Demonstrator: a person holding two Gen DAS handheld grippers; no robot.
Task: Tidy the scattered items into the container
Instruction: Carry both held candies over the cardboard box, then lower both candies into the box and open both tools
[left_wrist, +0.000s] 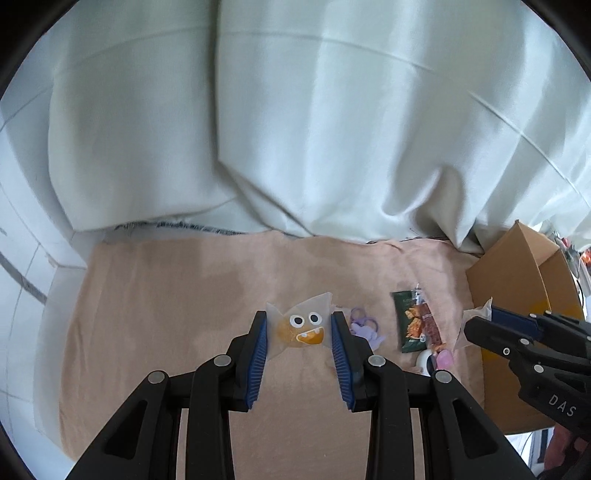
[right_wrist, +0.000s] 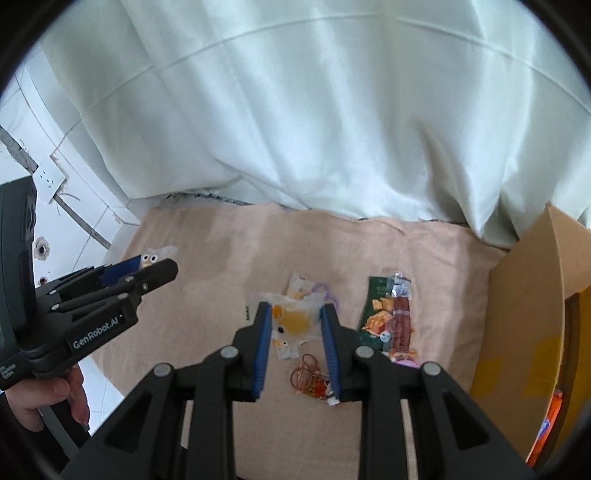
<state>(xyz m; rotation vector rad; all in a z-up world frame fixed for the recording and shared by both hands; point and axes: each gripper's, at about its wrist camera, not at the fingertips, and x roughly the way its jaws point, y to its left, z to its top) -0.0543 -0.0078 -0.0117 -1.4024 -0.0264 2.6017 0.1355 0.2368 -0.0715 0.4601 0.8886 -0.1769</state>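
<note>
Two wrist fisheyes, angled steeply down from above, sharing the pink cloth (left_wrist: 184, 295) and snack packets (right_wrist: 388, 317).

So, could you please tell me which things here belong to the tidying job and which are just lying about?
Job: googly-eyed packet, yellow jelly packet, green snack bag, sausage packet, purple rings, rubber bands, cardboard box.
Lying about: curtain, wall socket, pink cloth.

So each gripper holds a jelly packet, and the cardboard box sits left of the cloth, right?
Not quite: the box stands right of the cloth, as the right wrist view shows. The left gripper and right gripper do each hold a jelly packet.
</note>
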